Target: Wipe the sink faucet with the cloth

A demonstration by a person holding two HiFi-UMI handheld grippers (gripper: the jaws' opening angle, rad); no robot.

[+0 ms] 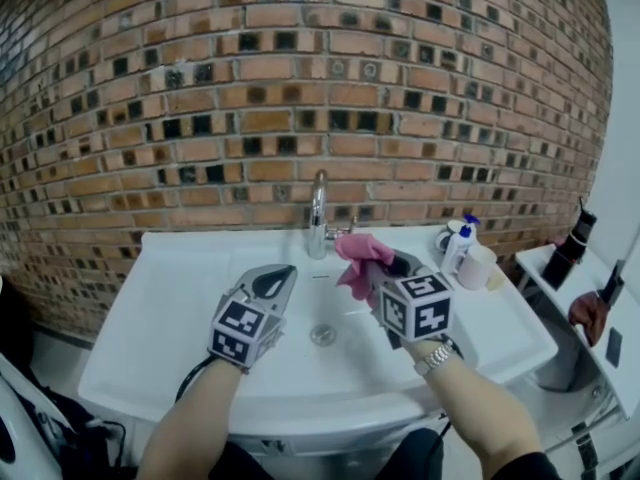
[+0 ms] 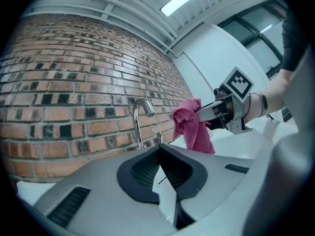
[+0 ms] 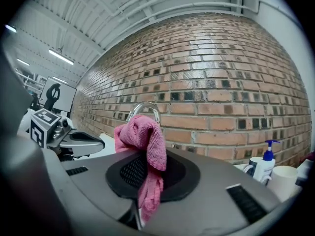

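Clamping cloth (image 3: 142,136), right gripper (image 3: 145,173) jaws; left gripper (image 2: 160,152) jaws together, empty

A washroom corner in an industrial-looking building. A white ceramic sink (image 1: 170,308) stands against a bare brick wall (image 1: 300,68). A chrome faucet (image 1: 318,213) rises at its back edge, and a pump bottle (image 1: 459,246) and a cup (image 1: 478,266) sit at its right rear corner. Tube lights (image 3: 61,57) hang under a ribbed white ceiling (image 3: 162,4).

You have open room over the white ceramic sink (image 1: 180,293) left of the curved chrome faucet (image 1: 318,208). The red brick wall (image 1: 300,88) closes behind it, and a blue-capped white pump bottle (image 1: 458,248) crowds the right.
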